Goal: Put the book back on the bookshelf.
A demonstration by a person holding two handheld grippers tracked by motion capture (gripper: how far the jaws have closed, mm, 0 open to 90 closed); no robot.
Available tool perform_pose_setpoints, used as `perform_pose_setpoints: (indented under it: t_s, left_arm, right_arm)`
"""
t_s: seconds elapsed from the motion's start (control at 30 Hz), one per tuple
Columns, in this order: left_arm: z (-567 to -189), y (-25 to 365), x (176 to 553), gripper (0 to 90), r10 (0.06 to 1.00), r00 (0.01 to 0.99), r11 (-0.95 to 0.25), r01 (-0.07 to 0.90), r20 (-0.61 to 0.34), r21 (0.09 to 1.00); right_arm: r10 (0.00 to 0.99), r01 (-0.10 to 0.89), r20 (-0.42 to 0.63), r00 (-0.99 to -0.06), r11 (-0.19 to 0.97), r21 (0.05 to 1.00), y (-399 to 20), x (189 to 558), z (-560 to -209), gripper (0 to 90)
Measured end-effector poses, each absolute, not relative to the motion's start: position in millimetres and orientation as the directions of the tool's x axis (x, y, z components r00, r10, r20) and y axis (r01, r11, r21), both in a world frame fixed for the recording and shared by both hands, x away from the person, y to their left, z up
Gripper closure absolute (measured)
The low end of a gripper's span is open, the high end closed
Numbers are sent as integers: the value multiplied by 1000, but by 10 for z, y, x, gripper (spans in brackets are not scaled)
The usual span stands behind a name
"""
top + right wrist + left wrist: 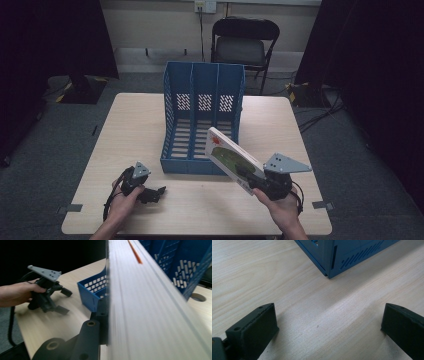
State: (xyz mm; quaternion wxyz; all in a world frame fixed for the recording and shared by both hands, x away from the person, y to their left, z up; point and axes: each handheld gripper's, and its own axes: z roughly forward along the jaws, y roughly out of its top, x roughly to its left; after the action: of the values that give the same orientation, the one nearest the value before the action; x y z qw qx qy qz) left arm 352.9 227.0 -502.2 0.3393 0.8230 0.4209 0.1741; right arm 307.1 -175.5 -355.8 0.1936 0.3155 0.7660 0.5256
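A thick white book [231, 157] with a green cover and a red mark is tilted in the air, just in front of the right end of a blue three-slot file rack [168, 115]. My right gripper [247, 176] is shut on the book's lower end. In the right gripper view the book's page edges [150, 302] run up the frame beside one black jaw, with the rack [92, 293] behind. My left gripper [155, 192] rests low on the table at the front left, open with bare wood between its jaws. In the left gripper view the gripper [329, 325] faces the rack's corner [342, 257].
The light wooden table [140, 125] has free surface left and right of the rack and along its front edge. A black folding chair [242, 42] stands behind the table. A round cable hole [197, 297] sits in the tabletop past the rack.
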Motion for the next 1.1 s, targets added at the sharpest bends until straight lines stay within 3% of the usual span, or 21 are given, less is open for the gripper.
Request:
perform_pose_setpoints:
  t_s: [0.57, 1.1]
  left_arm:
    - [-5021, 2271, 3530, 0, 810, 587, -417, 574, 2, 705]
    - [-5018, 2274, 3533, 0, 807, 591, -426, 573, 8, 700]
  right_arm:
    - [843, 382, 84, -532, 151, 912, -1778, 3441, -3594, 765]
    - [908, 432, 99, -407, 96, 897, -1548, 3917, -3642, 765]
